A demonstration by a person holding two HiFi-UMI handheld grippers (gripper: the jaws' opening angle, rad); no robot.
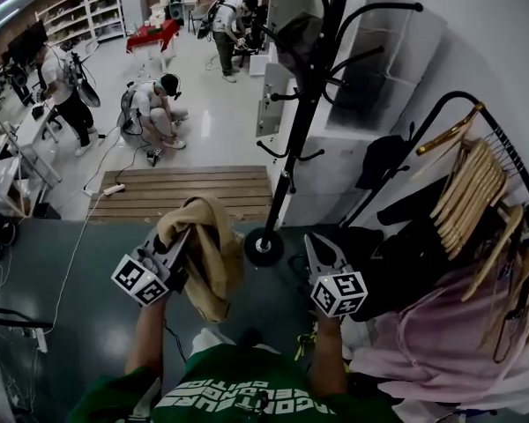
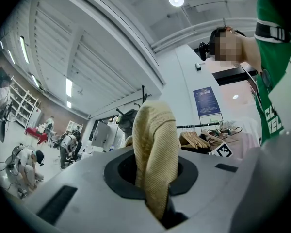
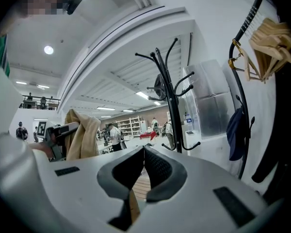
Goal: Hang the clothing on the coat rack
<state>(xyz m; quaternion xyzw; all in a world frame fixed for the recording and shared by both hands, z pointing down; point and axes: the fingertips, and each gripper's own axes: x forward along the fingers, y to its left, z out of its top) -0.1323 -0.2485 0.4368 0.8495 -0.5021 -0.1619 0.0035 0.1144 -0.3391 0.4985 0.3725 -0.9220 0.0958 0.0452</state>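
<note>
A tan knitted garment [image 1: 210, 256] hangs bunched from my left gripper [image 1: 187, 236], which is shut on it. In the left gripper view the garment [image 2: 155, 144] stands up between the jaws and hides the gap. The black coat rack [image 1: 305, 104] rises just ahead of me. Its round base [image 1: 264, 247] sits on the floor between both grippers, and its curved hooks [image 3: 170, 89] are bare. My right gripper [image 1: 317, 247] is to the right of the base. Its pads [image 3: 155, 164] meet at the tips with nothing between them. In the right gripper view the tan garment [image 3: 85, 135] is off to the left.
A black clothes rail [image 1: 450, 113] at the right carries wooden hangers [image 1: 472, 183], dark clothes [image 1: 397, 263] and a pink garment [image 1: 441, 342]. A dark cap [image 3: 236, 130] hangs on its post. A wooden platform [image 1: 185, 192] lies ahead. White cabinets [image 1: 379, 60] stand behind the rack. Several people work further back.
</note>
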